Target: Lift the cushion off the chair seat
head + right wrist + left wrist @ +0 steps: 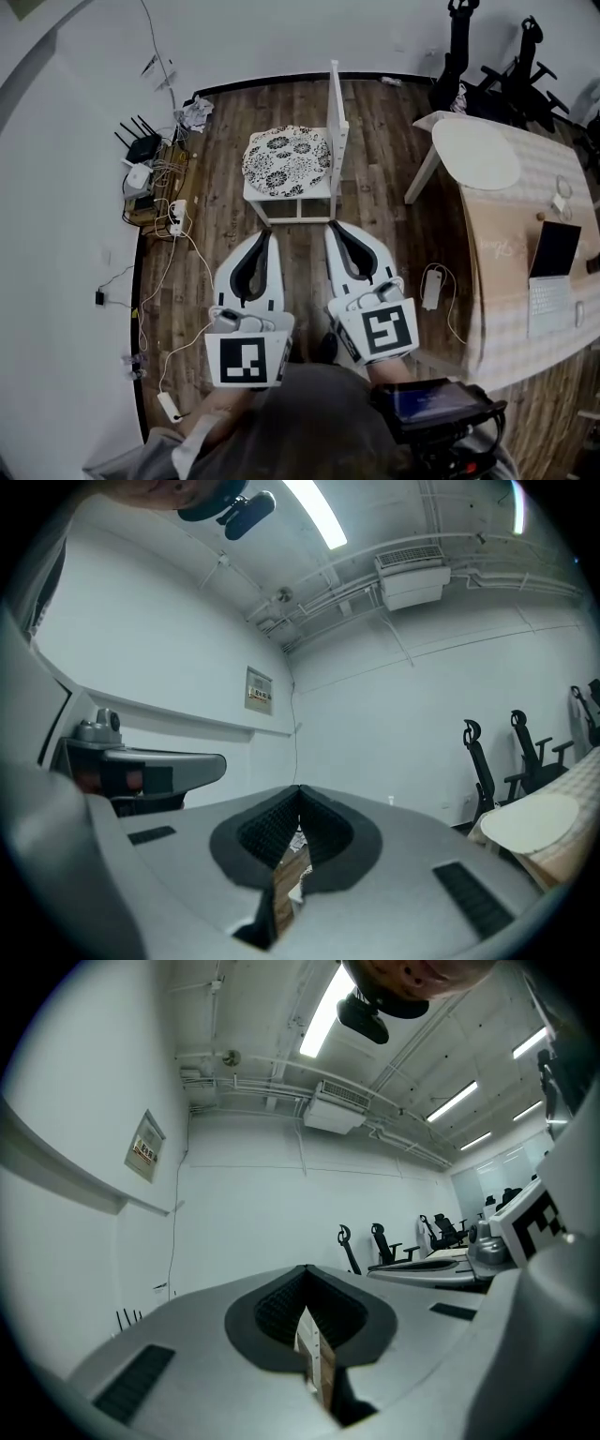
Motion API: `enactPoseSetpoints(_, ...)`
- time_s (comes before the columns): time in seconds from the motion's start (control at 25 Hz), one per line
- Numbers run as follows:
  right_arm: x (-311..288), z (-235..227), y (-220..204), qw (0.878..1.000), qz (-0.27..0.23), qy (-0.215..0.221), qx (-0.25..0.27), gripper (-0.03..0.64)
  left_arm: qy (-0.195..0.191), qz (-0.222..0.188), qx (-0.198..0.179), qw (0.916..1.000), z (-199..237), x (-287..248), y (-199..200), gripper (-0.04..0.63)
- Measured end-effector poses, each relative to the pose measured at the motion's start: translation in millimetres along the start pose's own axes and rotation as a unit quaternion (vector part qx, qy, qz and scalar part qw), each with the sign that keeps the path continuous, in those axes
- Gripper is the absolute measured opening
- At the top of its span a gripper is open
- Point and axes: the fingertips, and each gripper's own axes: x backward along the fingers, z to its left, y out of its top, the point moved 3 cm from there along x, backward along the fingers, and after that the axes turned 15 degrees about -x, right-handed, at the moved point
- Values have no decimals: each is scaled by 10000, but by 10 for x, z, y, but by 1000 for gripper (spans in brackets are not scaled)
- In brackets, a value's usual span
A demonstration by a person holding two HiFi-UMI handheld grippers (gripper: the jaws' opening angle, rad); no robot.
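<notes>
A round cushion (pixel 286 159) with a black-and-white flower print lies on the seat of a white wooden chair (pixel 338 112), whose back is on the right in the head view. Both grippers point level toward the chair from just in front of it. The left gripper (pixel 266 234) is shut and empty, short of the seat's front edge. The right gripper (pixel 335 228) is also shut and empty, close to the chair's front right leg. In each gripper view a sliver of the chair and the wood floor shows through the gap behind the meeting jaw tips.
A light table (pixel 525 272) with a laptop (pixel 551 272) stands at the right, with a round white top (pixel 475 153) beside it. Routers and tangled cables (pixel 155 187) sit by the left wall. A white adapter (pixel 432 287) lies on the floor. Black office chairs (pixel 506 75) stand behind.
</notes>
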Motion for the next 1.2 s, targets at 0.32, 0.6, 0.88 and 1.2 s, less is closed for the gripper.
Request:
enactPoseSetpoints(0.32, -385, -81, -129, 9998, 190, 4, 30, 7, 118, 158, 221, 9996, 219, -254, -243, 6)
enactPoseSetpoints(0.6, -905, -160, -207, 9989, 404, -254, 9, 7, 103, 234, 344, 9991, 574, -624, -476, 6)
enactPoseSetpoints(0.88, -1566, -144, -379, 9987, 502, -66, 80, 8, 143, 330, 479, 9982, 1057, -1028, -773, 6)
enactPoseSetpoints(1.2, -2357, -27, -288, 9980, 485, -241, 337, 8, 176, 100, 654, 9977, 1777, -1431, -934, 6)
